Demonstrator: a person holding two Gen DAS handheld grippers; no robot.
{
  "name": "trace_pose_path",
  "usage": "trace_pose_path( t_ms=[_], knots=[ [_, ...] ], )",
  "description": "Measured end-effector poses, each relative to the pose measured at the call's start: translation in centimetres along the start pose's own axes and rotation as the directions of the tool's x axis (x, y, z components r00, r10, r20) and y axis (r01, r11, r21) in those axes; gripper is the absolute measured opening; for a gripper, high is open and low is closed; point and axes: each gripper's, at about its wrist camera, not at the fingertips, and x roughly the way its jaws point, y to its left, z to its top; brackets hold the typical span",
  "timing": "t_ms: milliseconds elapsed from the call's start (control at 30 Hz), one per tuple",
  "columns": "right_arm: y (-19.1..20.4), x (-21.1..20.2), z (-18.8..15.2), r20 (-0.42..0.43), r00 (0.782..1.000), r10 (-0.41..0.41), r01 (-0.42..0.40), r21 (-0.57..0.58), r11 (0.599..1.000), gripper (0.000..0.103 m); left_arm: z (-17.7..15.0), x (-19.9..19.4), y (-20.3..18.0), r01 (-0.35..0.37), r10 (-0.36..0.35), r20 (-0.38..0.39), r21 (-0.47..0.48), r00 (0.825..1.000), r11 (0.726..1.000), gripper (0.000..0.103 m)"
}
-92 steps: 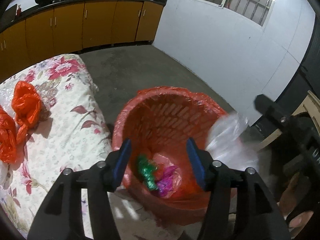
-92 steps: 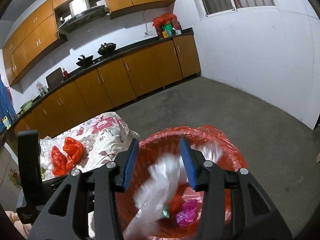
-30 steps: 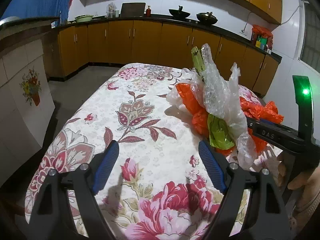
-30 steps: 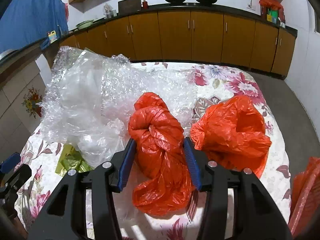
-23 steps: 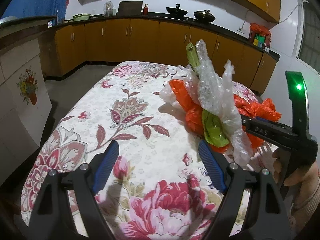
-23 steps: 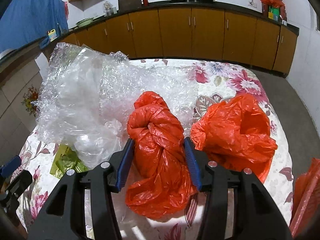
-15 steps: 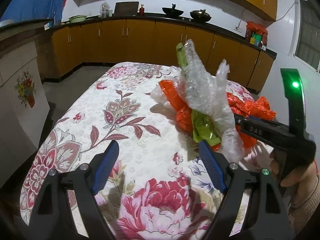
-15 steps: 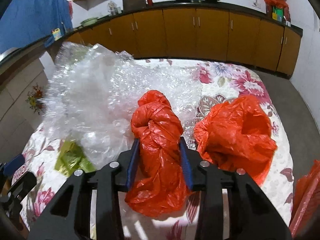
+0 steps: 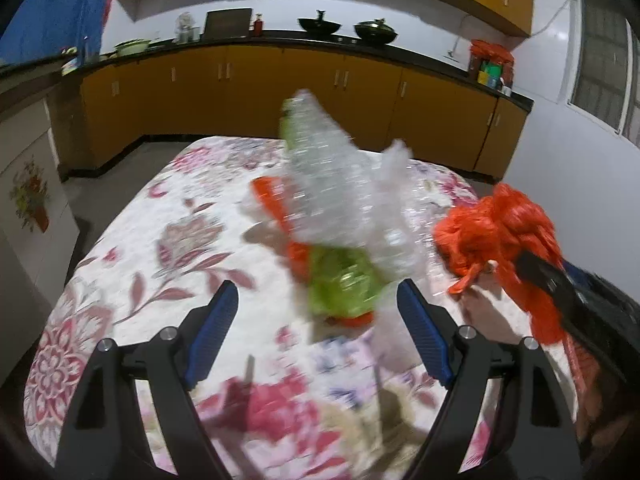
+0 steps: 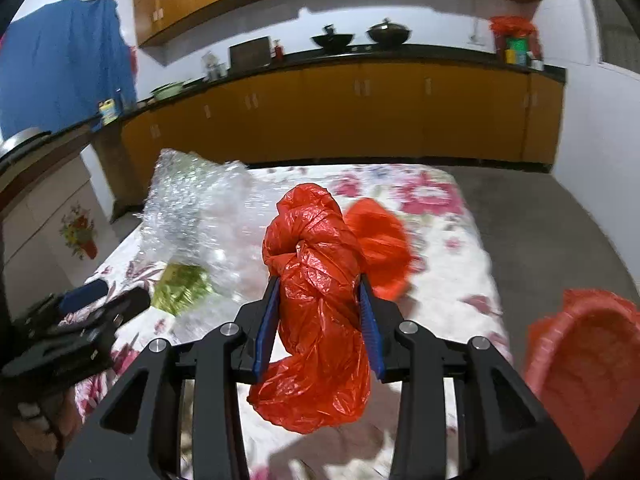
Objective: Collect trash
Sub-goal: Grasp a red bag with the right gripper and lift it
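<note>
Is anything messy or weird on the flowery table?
Yes. Crumpled bubble wrap and a green wrapper lie heaped on the flowery tablecloth, with a loose orange bag beside them. That is trash, not table things. The right gripper holds a knotted orange bag; the left gripper is open.

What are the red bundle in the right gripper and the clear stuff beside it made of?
Red bundle: thin glossy plastic film, probably a knotted carrier bag, given its fine creases and sheen. Clear stuff: translucent plastic, seemingly bubble wrap, from its dimpled, sparkling surface, though blur leaves that open.

Two close wrist views, shared floral table [image 9: 168,216]
</note>
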Motion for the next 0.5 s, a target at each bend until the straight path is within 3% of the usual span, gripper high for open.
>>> trace_pose_path(
  t_ms=[167, 300, 500],
  knots=[
    [-2.8, -1.8, -1.0, -0.003, 0.998, -0.063, 0.063, 0.052, 0.997, 0.039, 1.0, 2.7, -3.4, 0.003, -0.002, -0.02, 0.04, 1.0, 0.999, 0.08],
    [-4.4, -2.3, -1.7, -0.02, 0.996, -0.091, 0.093, 0.077, 0.993, 0.039, 1.2, 5.0, -5.4, -0.037, 0.041, -0.045, 0.091, 0.998, 0.995, 0.079],
    [-5.8, -2.2, -2.5, -0.04, 0.995, -0.095, 0.098, 0.112, 0.989, 0.039, 1.3, 7.8, -6.5, -0.049, 0.061, -0.122, 0.104, 0.991, 0.993, 0.062]
  ],
)
